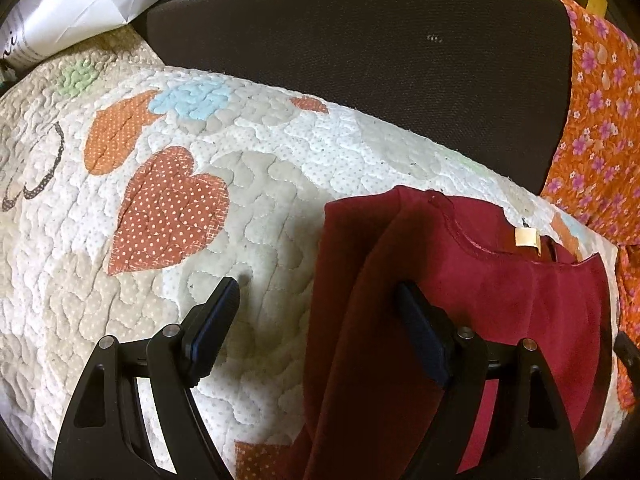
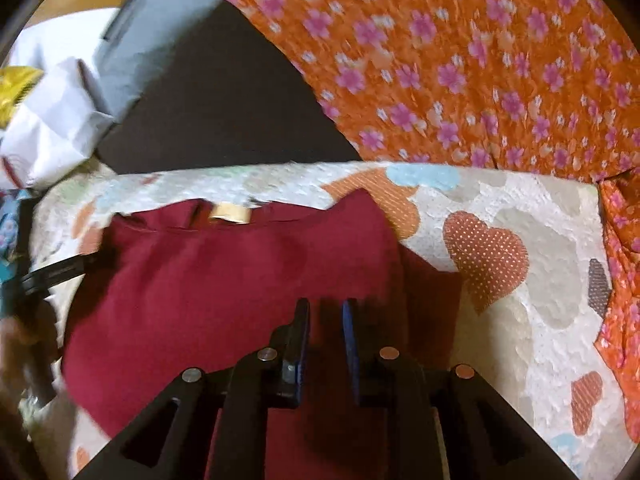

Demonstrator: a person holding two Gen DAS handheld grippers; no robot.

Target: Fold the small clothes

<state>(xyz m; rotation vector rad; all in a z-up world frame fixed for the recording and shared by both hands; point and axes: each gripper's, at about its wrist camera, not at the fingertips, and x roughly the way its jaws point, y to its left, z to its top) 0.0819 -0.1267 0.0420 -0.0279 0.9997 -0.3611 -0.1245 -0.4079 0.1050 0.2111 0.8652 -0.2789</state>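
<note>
I'm working over a quilted bedspread stitched with dotted hearts, laid across a dark woven cushion; crumpled white paper sits beyond it. The maroon shirt, soft and matte, lies flat on the quilt, its cream neck label facing up. My left gripper is spread wide, gripping nothing. My right gripper is nearly closed over the shirt (motion blur hides whether cloth is pinched). Only the right view shows the orange floral fabric broadly.

Warm dim light, right-wrist motion blur
</note>
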